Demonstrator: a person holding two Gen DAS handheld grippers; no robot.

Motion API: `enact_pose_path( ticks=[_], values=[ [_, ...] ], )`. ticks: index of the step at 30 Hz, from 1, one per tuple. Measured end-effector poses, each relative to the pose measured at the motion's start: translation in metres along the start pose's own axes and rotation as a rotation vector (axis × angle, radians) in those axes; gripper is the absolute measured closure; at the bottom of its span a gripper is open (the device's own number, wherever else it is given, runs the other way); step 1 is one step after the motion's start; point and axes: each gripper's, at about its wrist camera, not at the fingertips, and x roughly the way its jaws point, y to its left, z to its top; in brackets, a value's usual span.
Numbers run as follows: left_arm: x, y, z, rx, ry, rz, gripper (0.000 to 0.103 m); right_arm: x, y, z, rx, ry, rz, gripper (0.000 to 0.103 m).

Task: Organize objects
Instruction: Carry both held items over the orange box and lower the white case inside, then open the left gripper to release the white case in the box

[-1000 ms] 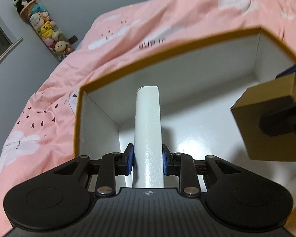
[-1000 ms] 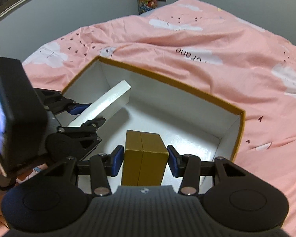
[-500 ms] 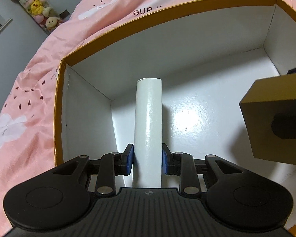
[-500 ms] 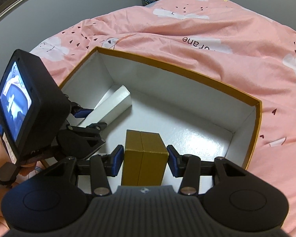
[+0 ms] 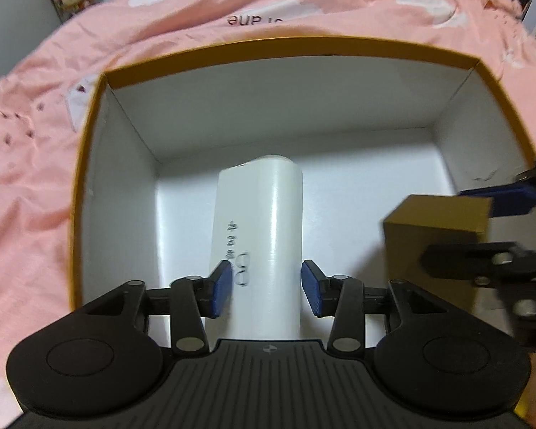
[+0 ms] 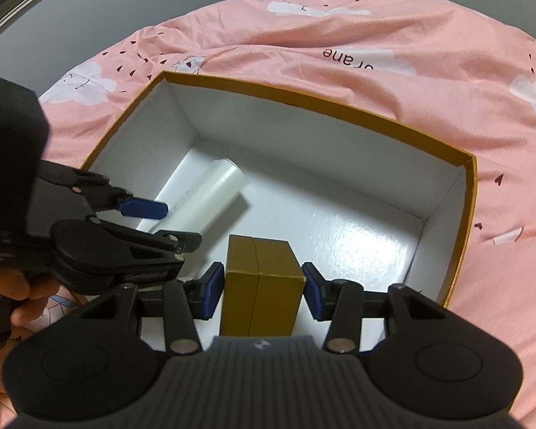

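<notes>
The left tongs (image 5: 266, 287) are opening: their blue pads (image 5: 221, 287) stand just off either side of the white roll (image 5: 259, 236), which lies between them on the floor of the open box (image 5: 286, 50), in the corner ahead of and to the left of the right tongs (image 6: 257, 291). The roll looks round, so once freed it may turn away from the wall towards the middle of the box. If the left tongs lift before the pads are fully clear, one pad may drag the roll along.

The right tongs are clenched on the small brown box (image 6: 262, 286), held above the box floor just beside the left tongs. Crowding is the likelier trouble: a careless descent could knock the brown box against the left tongs, or set it on the roll's end. The box rests on the soft pink bedspread (image 6: 375, 71), so a hard push could tip it.
</notes>
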Motion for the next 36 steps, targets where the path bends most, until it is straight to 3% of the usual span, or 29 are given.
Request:
enact_pose_path(
  ticks=[4,17,27,36],
  values=[
    [0.001,0.004,-0.001,-0.027,0.017,-0.074,0.054,0.003,0.0,0.0,0.012,0.011,0.007,0.054],
    [-0.045,0.042,0.001,-0.059,-0.148,-0.102,0.054,0.026,0.007,0.018,0.088,0.071,-0.004,0.054],
    [-0.05,0.061,0.0,-0.038,-0.185,-0.133,0.054,0.057,0.015,0.025,0.205,0.137,-0.003,0.054],
    [-0.054,0.07,-0.003,-0.032,-0.211,-0.127,0.054,0.073,0.021,0.026,0.304,0.174,0.094,0.054]
  ],
)
